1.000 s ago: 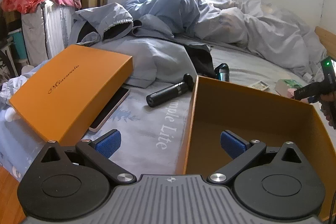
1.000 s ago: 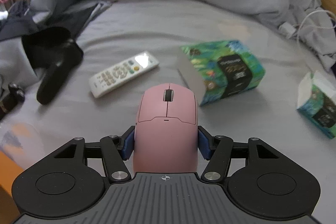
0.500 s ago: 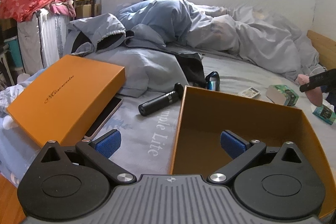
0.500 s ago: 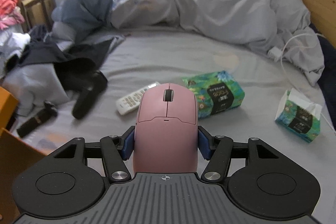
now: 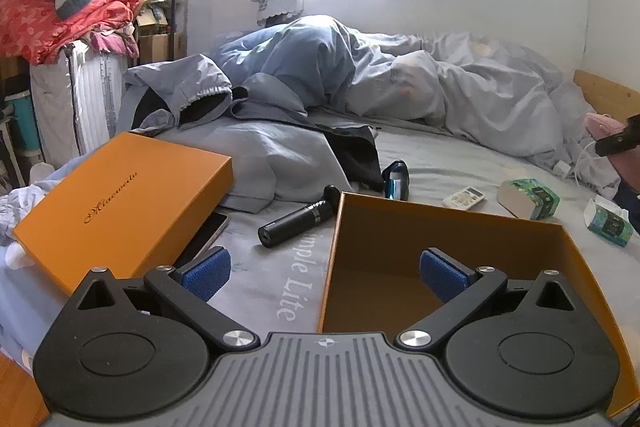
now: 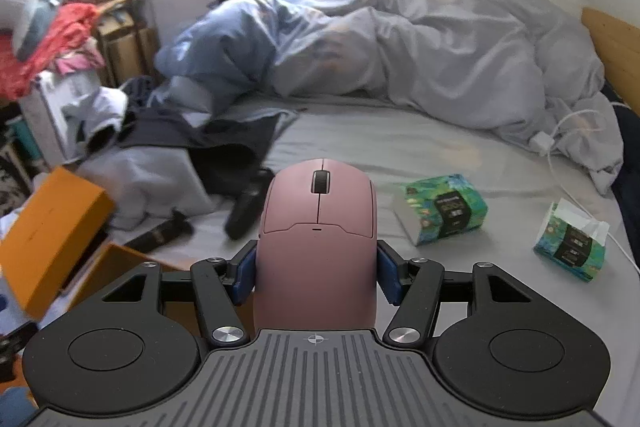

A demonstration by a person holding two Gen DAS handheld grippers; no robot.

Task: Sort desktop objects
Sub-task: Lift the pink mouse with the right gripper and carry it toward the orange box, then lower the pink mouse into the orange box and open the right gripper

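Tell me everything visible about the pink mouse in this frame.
The pink mouse is a matte, plastic-looking computer mouse with two buttons split by a seam and a dark scroll wheel. No cable is visible. It sits level, wheel end pointing forward, clamped at its sides between the blue pads of the right gripper, held above the bed and touching nothing else. The left wrist view shows it at far right.

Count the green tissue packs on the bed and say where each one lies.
2. One tissue pack lies on the sheet just right of the held pink mouse; the other tissue pack sits farther right, opened, near the white cable. The bedding may hide more.
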